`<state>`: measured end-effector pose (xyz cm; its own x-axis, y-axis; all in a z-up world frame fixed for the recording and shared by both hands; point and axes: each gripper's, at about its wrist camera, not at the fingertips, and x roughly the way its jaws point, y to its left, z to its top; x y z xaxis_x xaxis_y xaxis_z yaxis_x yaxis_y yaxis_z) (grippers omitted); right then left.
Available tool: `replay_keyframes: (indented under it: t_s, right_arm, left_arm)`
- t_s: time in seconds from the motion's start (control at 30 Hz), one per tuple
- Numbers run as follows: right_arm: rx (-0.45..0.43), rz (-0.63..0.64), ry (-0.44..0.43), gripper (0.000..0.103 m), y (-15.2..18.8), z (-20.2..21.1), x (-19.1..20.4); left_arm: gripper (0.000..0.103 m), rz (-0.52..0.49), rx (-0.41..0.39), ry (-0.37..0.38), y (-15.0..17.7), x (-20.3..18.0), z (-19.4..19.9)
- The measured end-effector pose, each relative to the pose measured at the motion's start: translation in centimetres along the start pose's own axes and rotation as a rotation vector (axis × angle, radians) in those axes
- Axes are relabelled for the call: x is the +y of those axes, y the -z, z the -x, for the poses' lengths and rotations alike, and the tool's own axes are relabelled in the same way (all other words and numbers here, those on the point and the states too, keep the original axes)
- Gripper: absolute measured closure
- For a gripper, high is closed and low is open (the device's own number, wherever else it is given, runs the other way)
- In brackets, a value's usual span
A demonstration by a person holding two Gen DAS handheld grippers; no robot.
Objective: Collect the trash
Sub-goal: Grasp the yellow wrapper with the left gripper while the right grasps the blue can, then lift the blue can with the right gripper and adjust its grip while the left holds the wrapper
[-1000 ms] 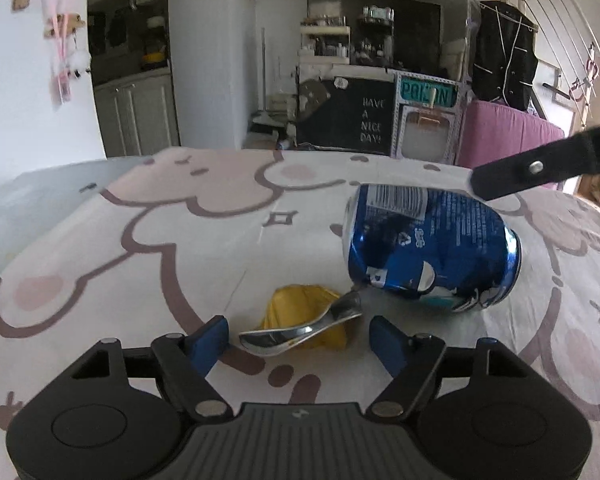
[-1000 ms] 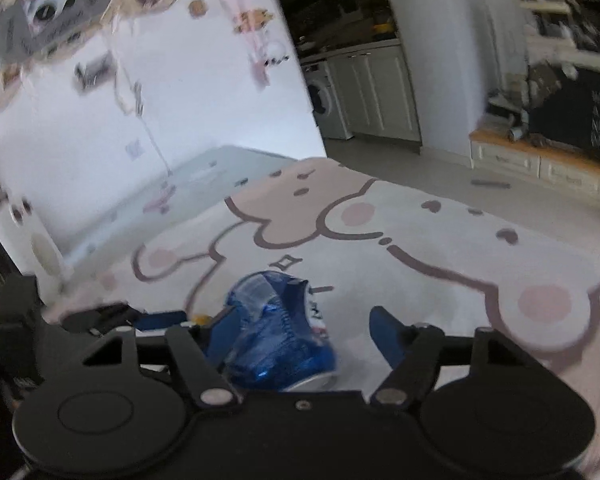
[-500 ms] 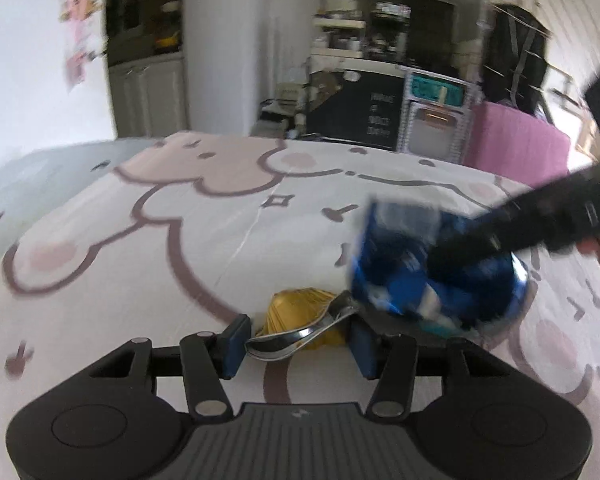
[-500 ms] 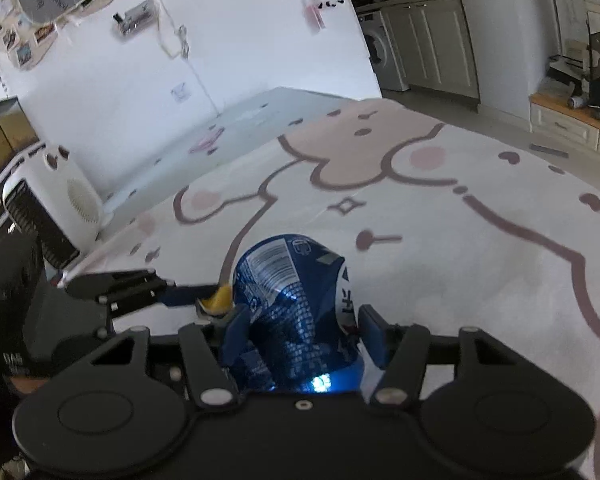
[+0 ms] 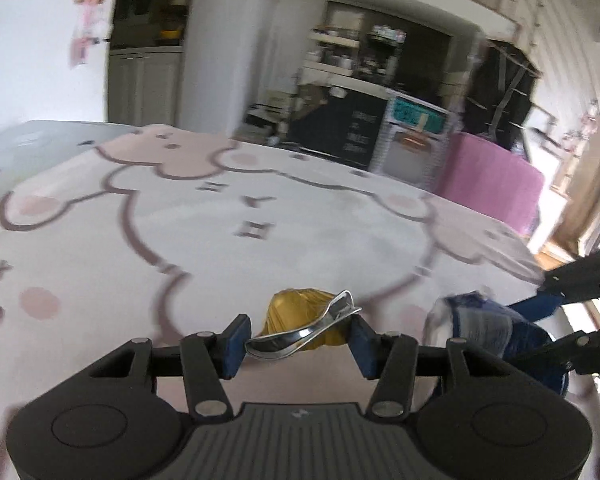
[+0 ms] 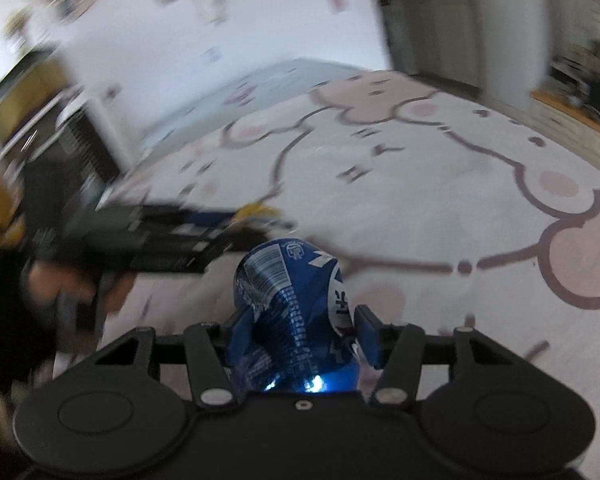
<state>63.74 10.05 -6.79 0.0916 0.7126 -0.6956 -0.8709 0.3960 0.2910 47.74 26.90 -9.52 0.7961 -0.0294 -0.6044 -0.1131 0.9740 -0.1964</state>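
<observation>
Crushed blue can (image 6: 296, 312) sits clamped in the right tool (image 6: 296, 340); left tool (image 5: 298, 340) grips a yellow wrapper (image 5: 300, 320).

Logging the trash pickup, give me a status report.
Left hand-held gripper shut on yellow wrapper. Right hand-held gripper shut on crushed blue can. Nothing blocking above the rug.

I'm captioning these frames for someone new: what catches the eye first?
The crushed blue can, clamped in the right tongs, fills the right wrist view's centre. In the left wrist view, the left tongs grip a yellow-and-silver wrapper. Behind both spreads a white rug with pink cartoon outlines.
</observation>
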Motion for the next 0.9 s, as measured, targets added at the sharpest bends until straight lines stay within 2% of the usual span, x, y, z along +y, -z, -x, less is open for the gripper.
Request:
replay_keyframes:
  t_s: [0.1, 0.17, 0.23, 0.37, 0.43, 0.57, 0.63, 0.7, 0.9]
  right_arm:
    - [0.036, 0.058, -0.023, 0.047, 1.1, 1.6, 0.3]
    - [0.033, 0.062, -0.008, 0.047, 1.6, 2.4, 0.4]
    - [0.026, 0.06, 0.006, 0.05, 2.0, 2.8, 0.4]
    - [0.019, 0.053, 0.026, 0.049, 2.8, 3.2, 0.5]
    - [-0.001, 0.043, 0.071, 0.038, 3.4, 3.6, 0.6]
    - [-0.087, -0.041, 0.109, 0.026, 5.0, 5.4, 0.9]
    - [-0.15, -0.097, 0.179, 0.012, 6.0, 6.6, 1.5]
    - [-0.192, -0.156, 0.247, 0.003, 7.0, 7.4, 2.3]
    - [-0.278, -0.332, 0.399, 0.0, 10.1, 8.2, 5.1]
  left_arm:
    - [0.049, -0.002, 0.008, 0.071, 1.0, -1.9, 0.7]
    - [0.049, -0.015, 0.02, 0.105, 1.7, -3.1, 0.9]
    - [0.05, -0.031, 0.029, 0.109, 2.3, -4.1, 1.2]
    - [0.05, -0.005, 0.038, 0.123, 3.3, -4.5, 1.9]
    - [0.05, -0.014, 0.039, 0.125, 3.8, -4.9, 2.4]
    - [0.05, -0.013, 0.048, 0.142, 5.0, -5.9, 3.4]
    - [0.05, -0.016, 0.051, 0.146, 5.4, -6.3, 3.9]
    - [0.05, -0.018, 0.049, 0.152, 5.7, -6.7, 4.4]
    - [0.05, -0.019, 0.039, 0.16, 6.6, -7.2, 5.7]
